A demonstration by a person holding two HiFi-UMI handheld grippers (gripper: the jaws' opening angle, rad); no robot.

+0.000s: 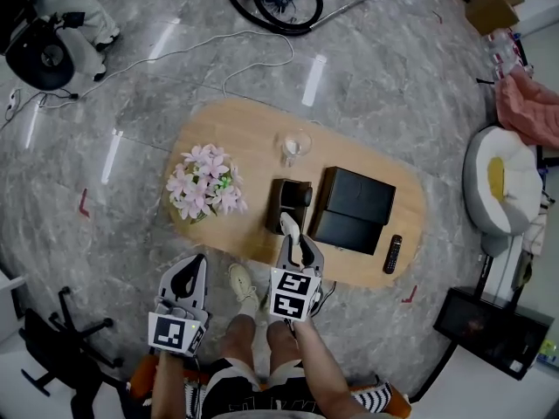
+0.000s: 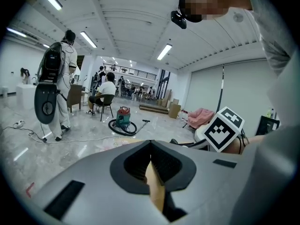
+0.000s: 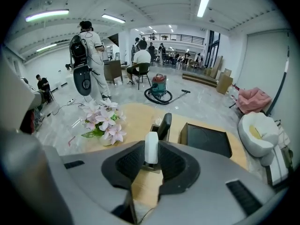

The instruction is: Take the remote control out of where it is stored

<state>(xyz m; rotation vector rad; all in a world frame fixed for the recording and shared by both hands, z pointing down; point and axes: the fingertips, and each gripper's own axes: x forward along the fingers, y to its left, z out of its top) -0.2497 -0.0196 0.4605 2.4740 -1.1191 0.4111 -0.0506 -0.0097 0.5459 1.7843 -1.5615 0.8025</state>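
Right gripper in my hand clamps a slim white remote control just over the dark upright holder on the oval wooden table. A black remote stands in that holder. My left gripper hangs beside the table, jaws pressed together on nothing.

The remote is white, its holder black, the flowers pink, the table pale wood.

No readable text, label or number anywhere.
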